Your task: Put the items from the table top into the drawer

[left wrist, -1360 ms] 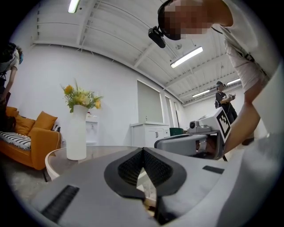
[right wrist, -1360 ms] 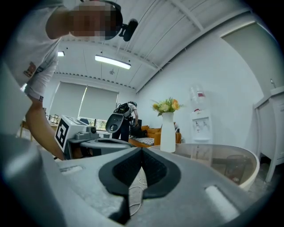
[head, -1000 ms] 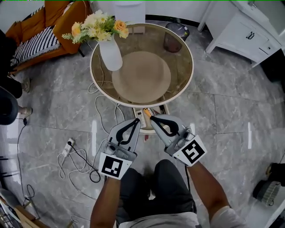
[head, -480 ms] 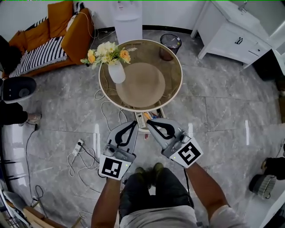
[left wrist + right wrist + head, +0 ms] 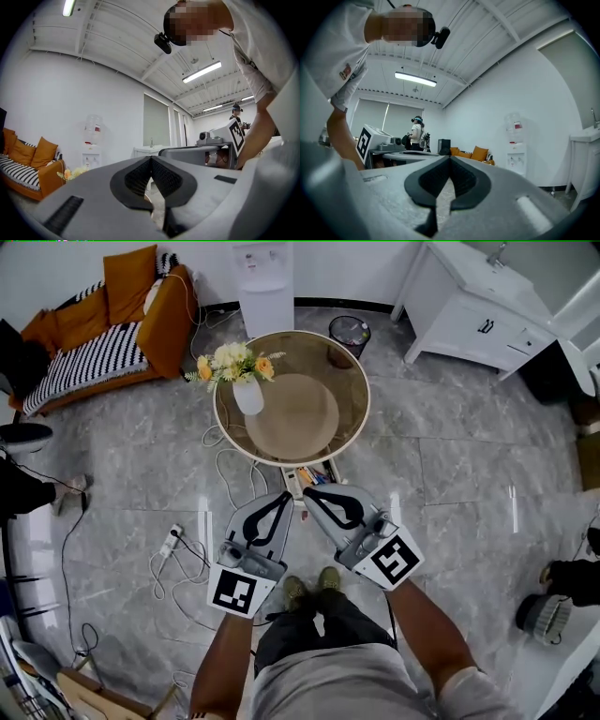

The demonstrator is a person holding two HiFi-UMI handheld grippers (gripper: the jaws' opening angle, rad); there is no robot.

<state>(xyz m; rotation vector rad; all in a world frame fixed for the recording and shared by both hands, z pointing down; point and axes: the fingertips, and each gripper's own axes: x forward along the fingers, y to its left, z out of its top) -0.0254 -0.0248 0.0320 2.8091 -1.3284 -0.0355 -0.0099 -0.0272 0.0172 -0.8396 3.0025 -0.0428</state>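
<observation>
Drawer [image 5: 292, 483] stands pulled out under the near edge of the round glass bench [image 5: 217, 414], and small items [image 5: 316, 474], 1 of them orange, lie inside it; what each one is cannot be made out. On the bench top a white vase [image 5: 247, 397] with yellow and white flowers [image 5: 232, 362] stands upright near the left rim.

The 2 claws are held side by side in front of the person, tips toward the bench, in the head view just over the drawer's near end. The left claw [image 5: 286, 496] has its jaws pressed together with nothing between them, as its own view [image 5: 151, 160] shows. The right claw [image 5: 307, 491] is likewise closed and empty in its view [image 5: 450, 162].

Behind the bench are a water dispenser [image 5: 265, 282] and a dark bin [image 5: 349, 332]; an orange sofa [image 5: 122, 306] is to the left, a white cabinet [image 5: 478, 310] to the right. Cables and a power strip [image 5: 173, 538] lie on the grey marble floor [image 5: 450, 484].
</observation>
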